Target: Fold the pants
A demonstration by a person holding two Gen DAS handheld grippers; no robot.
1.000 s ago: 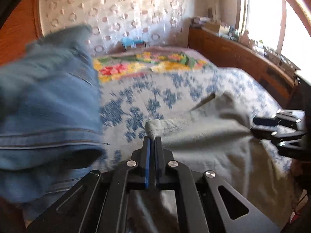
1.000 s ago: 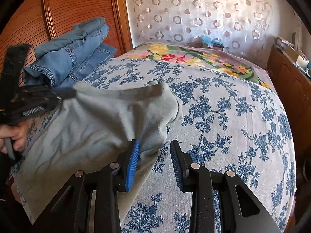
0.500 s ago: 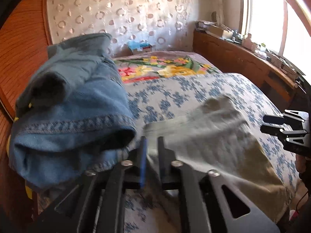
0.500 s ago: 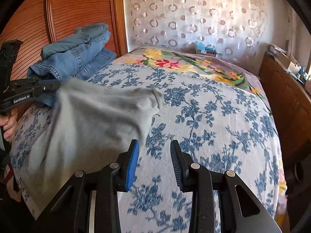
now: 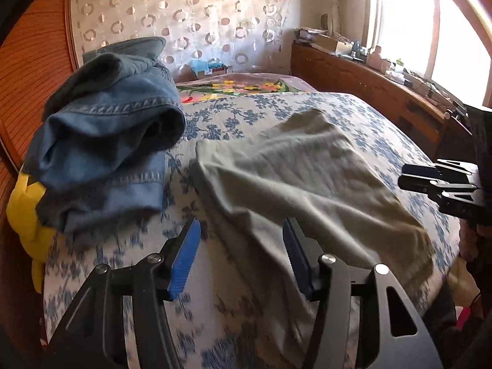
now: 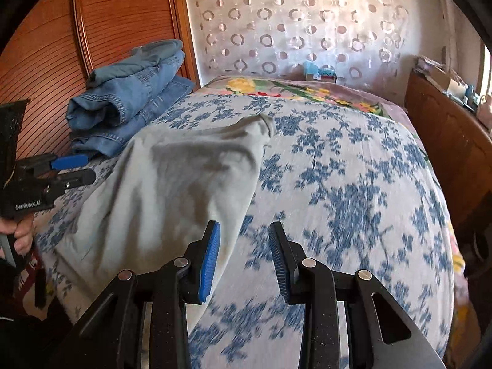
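Grey-green pants (image 5: 307,184) lie spread on the blue-flowered bedspread (image 5: 276,107), running from mid-bed to the near edge; they also show in the right wrist view (image 6: 172,190). My left gripper (image 5: 243,255) is open and empty, above the pants' near left edge. My right gripper (image 6: 244,255) is open and empty, at the pants' right edge over the bedspread (image 6: 353,184). Each gripper shows in the other's view: the right one (image 5: 415,175), the left one (image 6: 73,169).
A pile of blue jeans (image 5: 104,141) lies at the bed's left side against a wooden headboard (image 6: 123,15), with something yellow (image 5: 24,215) beneath. A flowered blanket (image 6: 292,89) covers the far end. A wooden sideboard (image 5: 384,92) with clutter runs along the right under the window.
My left gripper was shut on the pants' edge, has opened and let go, and pulled back. The pants dropped flat onto the bed. The right gripper stayed open and shifted back slightly.
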